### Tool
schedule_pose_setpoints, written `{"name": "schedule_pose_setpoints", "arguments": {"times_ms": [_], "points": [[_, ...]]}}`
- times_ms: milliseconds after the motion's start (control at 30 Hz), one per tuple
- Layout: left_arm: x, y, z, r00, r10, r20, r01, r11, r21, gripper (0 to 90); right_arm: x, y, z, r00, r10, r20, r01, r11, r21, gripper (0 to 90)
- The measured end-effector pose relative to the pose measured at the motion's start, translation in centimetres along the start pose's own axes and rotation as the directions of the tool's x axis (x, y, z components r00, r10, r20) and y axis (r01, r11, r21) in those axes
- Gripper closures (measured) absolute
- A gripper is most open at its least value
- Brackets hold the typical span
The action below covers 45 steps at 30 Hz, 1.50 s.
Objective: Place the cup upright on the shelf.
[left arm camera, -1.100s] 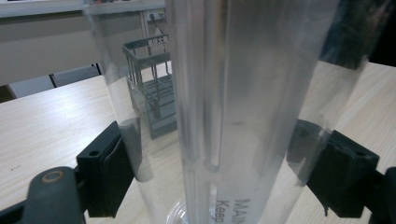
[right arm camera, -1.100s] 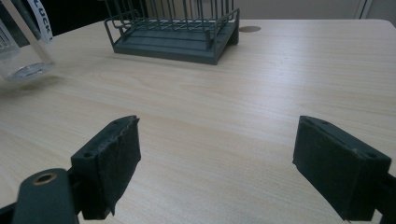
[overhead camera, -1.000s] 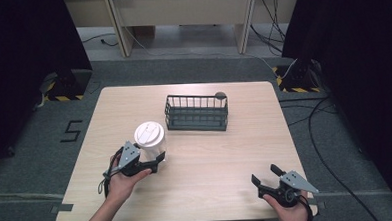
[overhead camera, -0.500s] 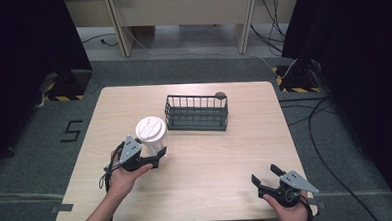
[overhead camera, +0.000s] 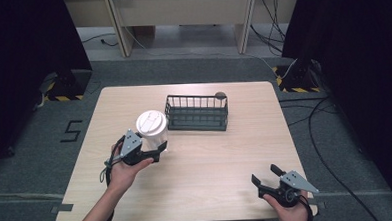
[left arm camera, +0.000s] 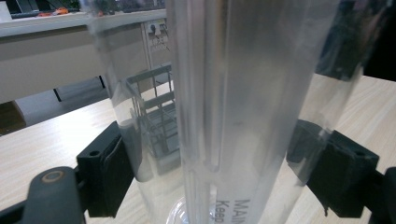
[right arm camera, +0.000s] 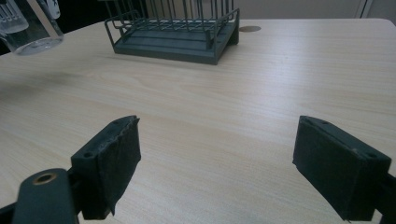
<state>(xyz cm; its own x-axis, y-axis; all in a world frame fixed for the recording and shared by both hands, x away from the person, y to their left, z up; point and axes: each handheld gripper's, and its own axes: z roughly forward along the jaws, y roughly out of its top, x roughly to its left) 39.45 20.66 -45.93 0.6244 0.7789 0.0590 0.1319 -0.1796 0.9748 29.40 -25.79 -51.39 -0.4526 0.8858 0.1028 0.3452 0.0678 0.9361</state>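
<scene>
A clear plastic cup [overhead camera: 153, 132] with a white lid [overhead camera: 151, 121] is seen left of the bench's [overhead camera: 211, 160] centre, at about 9 o'clock from the middle of the bench top. The left gripper [overhead camera: 153, 151] is held at the cup's near side, and in the left gripper view the cup [left arm camera: 233, 112] is seen standing upright between the two black fingers [left arm camera: 106, 170], whose pads are laid against its wall on both sides; the cup is pinched by them. Printed lettering is visible low on the cup, but it cannot be read whole. A dark wire basket [overhead camera: 197, 113] is seen at 1 o'clock from the cup, just beside it, toward the far edge of the bench. The right gripper [overhead camera: 266, 174] is held at 5 o'clock, near the bench's near right corner, well apart from the cup. In the right gripper view its fingers [right arm camera: 108, 163] are spread wide over bare wood, with nothing between them.
</scene>
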Motion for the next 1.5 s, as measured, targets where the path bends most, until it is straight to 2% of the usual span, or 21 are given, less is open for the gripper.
{"name": "schedule_pose_setpoints", "arguments": {"times_ms": [1267,1500], "points": [[0.0,2.7,2.6,0.9993,0.035,0.015,-0.035,0.9994,-0.006,17.8,0.0,0.0,0.0,1.0000,0.007,-0.005,-0.007,1.000,0.000,15.6],[0.0,3.1,3.2,0.9993,0.029,0.021,-0.029,0.9995,-0.010,17.8,0.0,0.0,0.0,1.0000,0.007,-0.005,-0.007,1.000,0.000,15.6]]}}
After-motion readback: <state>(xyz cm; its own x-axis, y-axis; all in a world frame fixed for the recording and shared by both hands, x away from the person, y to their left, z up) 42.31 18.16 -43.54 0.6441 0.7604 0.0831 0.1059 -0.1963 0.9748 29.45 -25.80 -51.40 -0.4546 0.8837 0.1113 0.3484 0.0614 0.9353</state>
